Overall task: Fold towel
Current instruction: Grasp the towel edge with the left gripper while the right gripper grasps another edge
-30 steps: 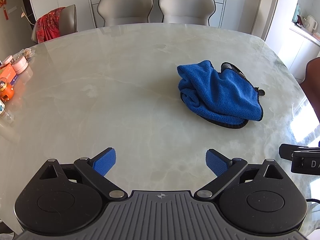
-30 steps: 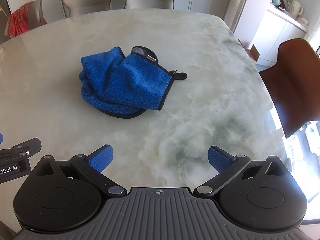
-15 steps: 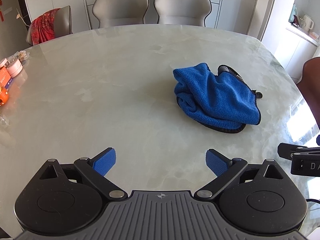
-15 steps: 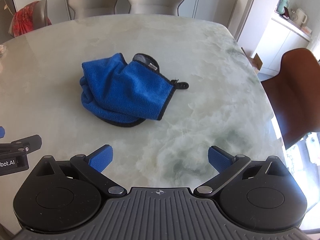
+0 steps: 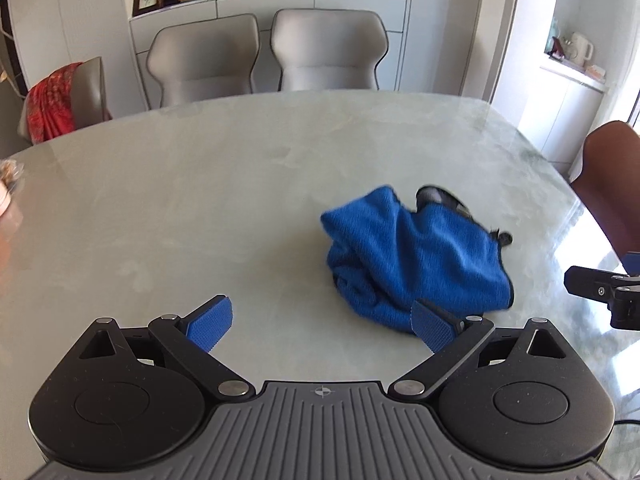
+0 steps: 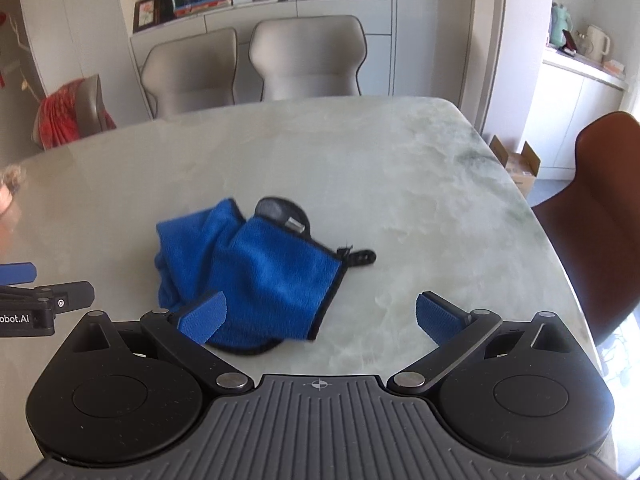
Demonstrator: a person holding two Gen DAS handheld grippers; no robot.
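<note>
— Your grippers?
— My left gripper (image 5: pixel 322 330) and right gripper (image 6: pixel 320 318) both sit low in frame, fingers spread wide, grasping nothing.
— The towel?
— The blue towel (image 6: pixel 256 276) lies crumpled on the marble table (image 6: pixel 400 184) — centre-left in the right view, centre-right in the left. Two grey chairs (image 5: pixel 264 56) stand beyond.

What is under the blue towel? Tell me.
A black rim pokes out beneath the towel at its near edge, and a dark rounded piece shows behind it. Whether these are the towel's own backing or a separate thing is hidden.
</note>
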